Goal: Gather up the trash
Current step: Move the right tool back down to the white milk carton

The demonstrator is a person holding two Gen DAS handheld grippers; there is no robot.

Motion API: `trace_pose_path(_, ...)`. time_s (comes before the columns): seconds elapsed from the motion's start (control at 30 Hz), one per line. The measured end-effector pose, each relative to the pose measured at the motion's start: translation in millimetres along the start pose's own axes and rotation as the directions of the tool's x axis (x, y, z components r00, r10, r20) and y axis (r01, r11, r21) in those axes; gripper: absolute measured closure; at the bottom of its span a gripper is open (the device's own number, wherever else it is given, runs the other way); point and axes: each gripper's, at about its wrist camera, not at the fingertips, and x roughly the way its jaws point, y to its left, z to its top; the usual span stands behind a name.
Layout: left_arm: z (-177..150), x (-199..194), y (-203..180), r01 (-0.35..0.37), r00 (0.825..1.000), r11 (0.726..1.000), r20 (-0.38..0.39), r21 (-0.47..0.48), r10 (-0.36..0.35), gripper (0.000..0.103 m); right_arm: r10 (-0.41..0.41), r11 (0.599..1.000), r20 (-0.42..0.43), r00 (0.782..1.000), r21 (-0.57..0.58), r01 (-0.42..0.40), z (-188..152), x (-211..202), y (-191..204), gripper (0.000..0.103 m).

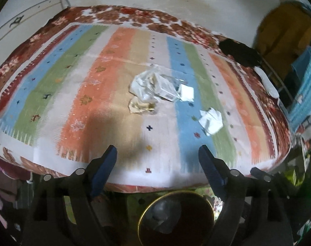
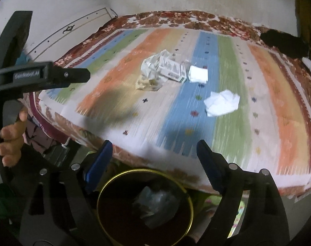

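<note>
Gold-rimmed bin (image 2: 145,205) waits below the bed's near edge, some crumpled trash already inside.

Both the left gripper (image 1: 157,160) and the right gripper (image 2: 153,155) hang above the bin with jaws spread and nothing between them, likely placed for dropping. Beyond the bin, on the striped bedspread (image 2: 227,133), lie a crumpled white paper (image 2: 221,102), a small printed box (image 2: 172,69), a folded white square (image 2: 198,73) and crinkled wrappers (image 2: 149,73), bunched mid-bed.

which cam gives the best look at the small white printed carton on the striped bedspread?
Right wrist. The small white printed carton shows its printed side panel, barcode and green end, lying against crumpled plastic wrappers. In the left wrist view the carton is blurrier, partly veiled by clear plastic, print unreadable.
</note>
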Motion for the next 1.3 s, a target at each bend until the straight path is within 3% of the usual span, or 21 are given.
trace_pose_path(0.17, 12.4, 12.1, 2.2, -0.033, 0.999, 0.999, -0.012, 0.000, 0.033, 0.006, -0.026, 0.999, 0.013, 1.000, -0.030, 0.026, 15.9, 10.1, -2.2, 0.017)
trace_pose_path(0.3, 26.0, 22.0, 8.5, -0.085, 0.996, 0.996, -0.008, -0.007, 0.085, 0.006, -0.059, 0.997, 0.015, 0.998, -0.052, 0.060, 27.4, 22.5, -3.1, 0.017)
trace_pose_path(0.5, 48.6, 45.8, 24.1, -0.089, 0.995, 0.995, -0.043, -0.053, 0.086, 0.006, -0.080, 0.994, 0.040, 0.996, -0.077, 0.083, 46.1, 41.7, -6.7, 0.012)
trace_pose_path(0.67, 58.8, 65.6, 24.2, -0.109, 0.992, 0.994, -0.069, -0.006, 0.109, 0.006, -0.086, 0.991, 0.040, 0.995, -0.097, 0.090, 57.1, 57.9, -9.0, 0.010)
trace_pose_path(0.83, 68.0, 78.8, 26.4, -0.101, 0.991, 0.995, -0.083, 0.018, 0.102, 0.006, -0.100, 0.987, 0.045, 0.994, -0.123, 0.105, 65.7, 71.8, -8.3, 0.009)
trace_pose_path(1.3, 85.9, 124.8, 55.9, -0.056, 0.987, 0.998, -0.155, -0.039, 0.050, 0.007, -0.135, 0.978, 0.031, 0.990, -0.157, 0.138, 87.2, 122.5, -10.6, 0.009)
